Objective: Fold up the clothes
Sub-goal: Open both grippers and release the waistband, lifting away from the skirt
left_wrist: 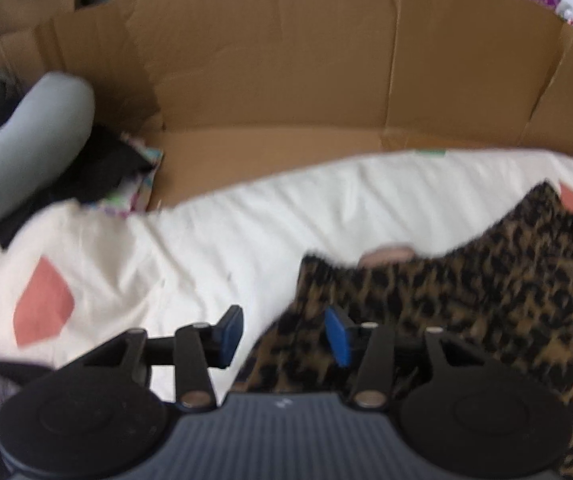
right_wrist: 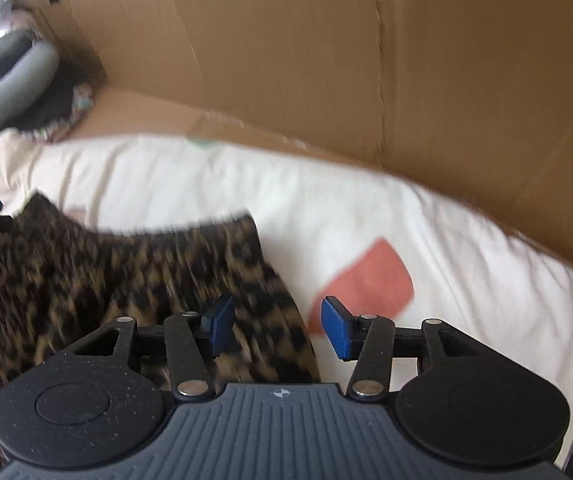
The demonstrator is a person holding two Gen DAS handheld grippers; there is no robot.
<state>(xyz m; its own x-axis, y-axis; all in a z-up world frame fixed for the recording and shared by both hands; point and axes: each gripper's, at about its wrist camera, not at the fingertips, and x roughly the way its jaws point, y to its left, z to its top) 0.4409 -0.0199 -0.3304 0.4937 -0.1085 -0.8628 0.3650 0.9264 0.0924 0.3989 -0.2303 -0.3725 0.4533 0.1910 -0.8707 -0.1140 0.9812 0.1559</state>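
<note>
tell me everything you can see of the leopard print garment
The leopard print garment is soft, knit-looking fabric, tan-brown with black spots, lying rumpled on the white bedding. One dark-edged hem runs across its far side. Both grippers are open: the left gripper straddles its left edge, the right gripper its right edge. Neither visibly pinches it.

Black hand-held gripper [right_wrist: 276, 326] with blue ribbed pads [right_wrist: 336, 328], silver pivot screws, grey ridged housing.

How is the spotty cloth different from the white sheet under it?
The leopard-print cloth is brown with black spots; the white sheet is pale with a few pink patches. The leopard-print cloth is rumpled and covers only part of the white sheet, which spreads wider beneath it. Both are soft fabric lying in front of the cardboard.
</note>
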